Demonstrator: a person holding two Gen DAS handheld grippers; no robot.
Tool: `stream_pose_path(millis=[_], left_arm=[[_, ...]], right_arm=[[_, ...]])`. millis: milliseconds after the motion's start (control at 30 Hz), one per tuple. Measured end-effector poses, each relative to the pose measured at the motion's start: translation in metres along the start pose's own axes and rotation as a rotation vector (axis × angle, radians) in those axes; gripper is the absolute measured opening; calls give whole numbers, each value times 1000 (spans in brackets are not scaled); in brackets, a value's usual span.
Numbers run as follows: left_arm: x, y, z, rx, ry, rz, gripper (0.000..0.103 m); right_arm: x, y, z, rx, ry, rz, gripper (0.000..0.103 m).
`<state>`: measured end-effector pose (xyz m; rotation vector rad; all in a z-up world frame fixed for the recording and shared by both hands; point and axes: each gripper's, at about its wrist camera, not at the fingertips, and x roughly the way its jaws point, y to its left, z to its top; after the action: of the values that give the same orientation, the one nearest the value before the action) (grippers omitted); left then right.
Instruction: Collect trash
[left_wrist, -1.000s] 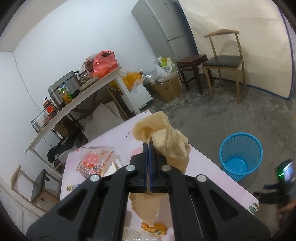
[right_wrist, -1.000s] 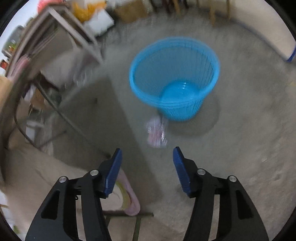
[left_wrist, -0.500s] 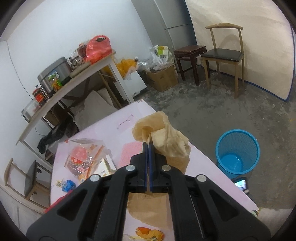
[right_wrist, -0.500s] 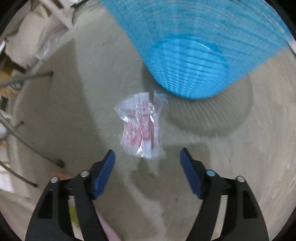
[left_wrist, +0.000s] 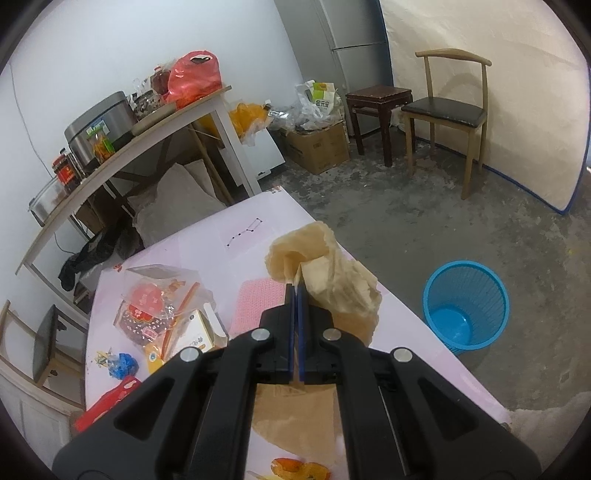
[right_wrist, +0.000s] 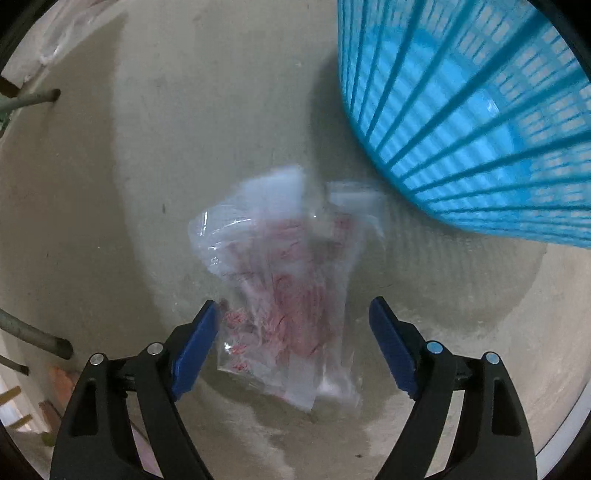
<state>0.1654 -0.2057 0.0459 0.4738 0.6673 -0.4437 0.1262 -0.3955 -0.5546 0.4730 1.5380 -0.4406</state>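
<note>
now we clutch paper and reach for a wrapper

left wrist: our left gripper (left_wrist: 296, 291) is clenched on crumpled brown paper (left_wrist: 332, 280) above the pink table (left_wrist: 207, 240); the blue basket (left_wrist: 466, 305) stands on the floor beside it. right wrist: our right gripper (right_wrist: 291, 332), jaws just widened, straddles a clear red-printed wrapper (right_wrist: 284, 291) lying on the floor just beside the basket, pads not pressing it.

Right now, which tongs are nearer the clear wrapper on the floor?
Right. The right tongs hang open directly over the clear wrapper; the left tongs are up at the table, shut on brown paper.
</note>
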Motion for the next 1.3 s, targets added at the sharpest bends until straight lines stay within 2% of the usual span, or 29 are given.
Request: stream_pose_path(millis=[67,133,233,333,467,633,767,933,1100,1167,1300], left_arm=[[-1,2,0,-8,-1,-5,0],[-2,3,2,-15,-4,-11,0],[-5,3,4,-29,-11,-27,0],[-11,2,8,-38,-24,-51,0],[-21,-9,19,-44,-54,-105,0],[-24,-35,49,-41,-74,-268,0],[-13,-67,79,-39,-61,-412,0],[30,-112,110,-103,38,-602,0],[113,-151,118,-264,259,-764,0],[143,-165,114,-308,331,-787,0],[206,-193,95,-376,485,-786,0]], right_arm=[[-3,0,2,1,-9,-24,68],[-8,-2,1,3,-18,-19,50],[-17,-7,-2,7,-13,-9,32],[-30,-15,-9,32,-16,-7,22],[-60,-32,-31,68,-38,44,18],[-117,-53,-76,41,-80,101,17],[-187,-88,-111,90,-173,135,17],[-256,-167,-135,261,-311,157,17],[-268,-214,-145,376,-387,135,17],[-273,-224,-144,405,-400,130,17],[-248,-229,-155,442,-396,140,17]])
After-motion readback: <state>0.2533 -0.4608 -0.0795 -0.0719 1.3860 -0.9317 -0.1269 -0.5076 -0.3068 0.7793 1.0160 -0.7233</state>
